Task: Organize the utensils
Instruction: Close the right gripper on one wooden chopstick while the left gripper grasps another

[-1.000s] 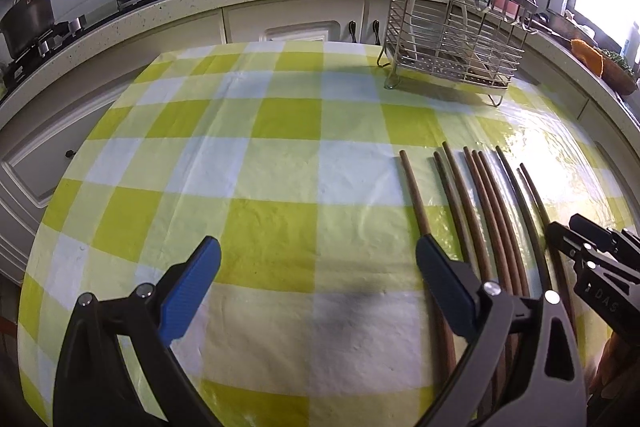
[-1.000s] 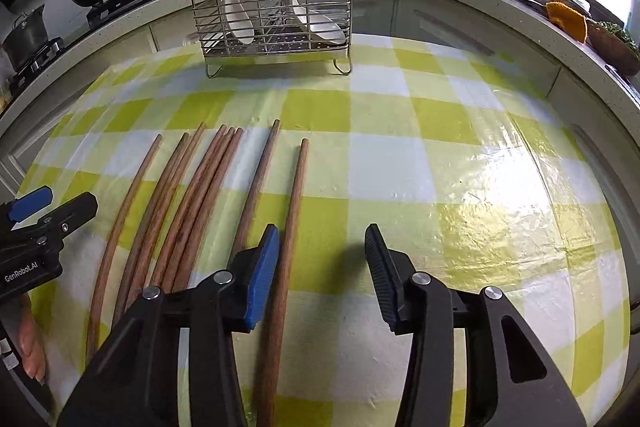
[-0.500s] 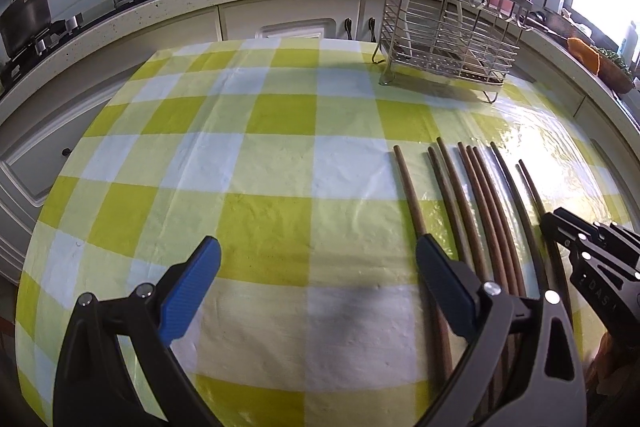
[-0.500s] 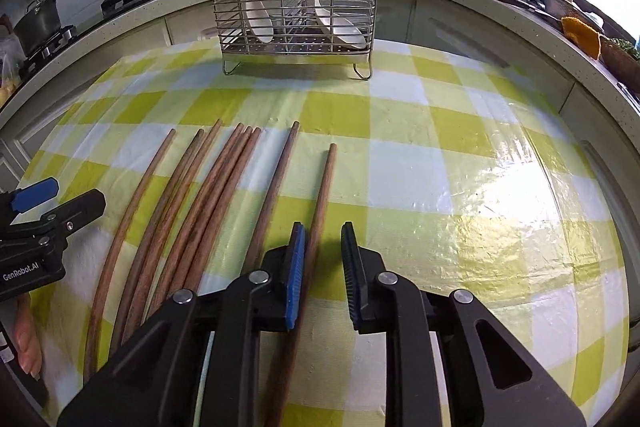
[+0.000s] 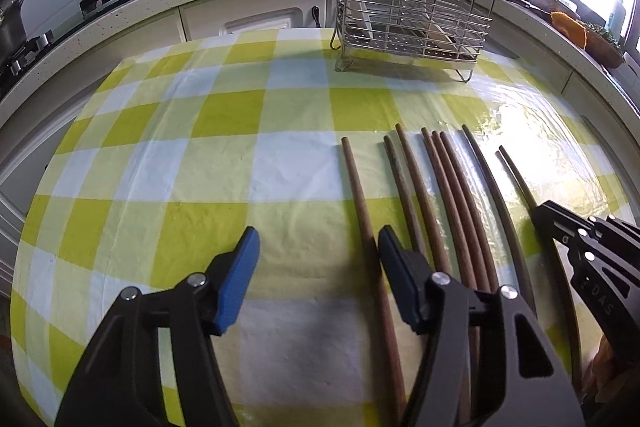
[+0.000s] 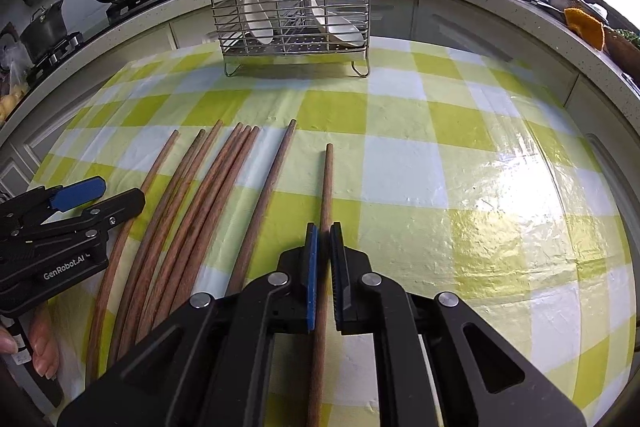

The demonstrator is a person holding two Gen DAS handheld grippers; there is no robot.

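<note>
Right hand-held gripper (image 6: 324, 239) clamped on rightmost chopstick (image 6: 327, 183), pads pressing its shaft, chopstick lying on checked tabletop (image 6: 440, 155). Left hand-held gripper (image 5: 316, 247) jaws closing, leftmost chopstick (image 5: 356, 187) between them, pads not touching it. Other chopsticks (image 6: 208, 187) lie in loose row between the two. Wire utensil rack (image 6: 292, 3) stands at far tabletop edge, white spoons (image 6: 256, 23) inside.
</note>
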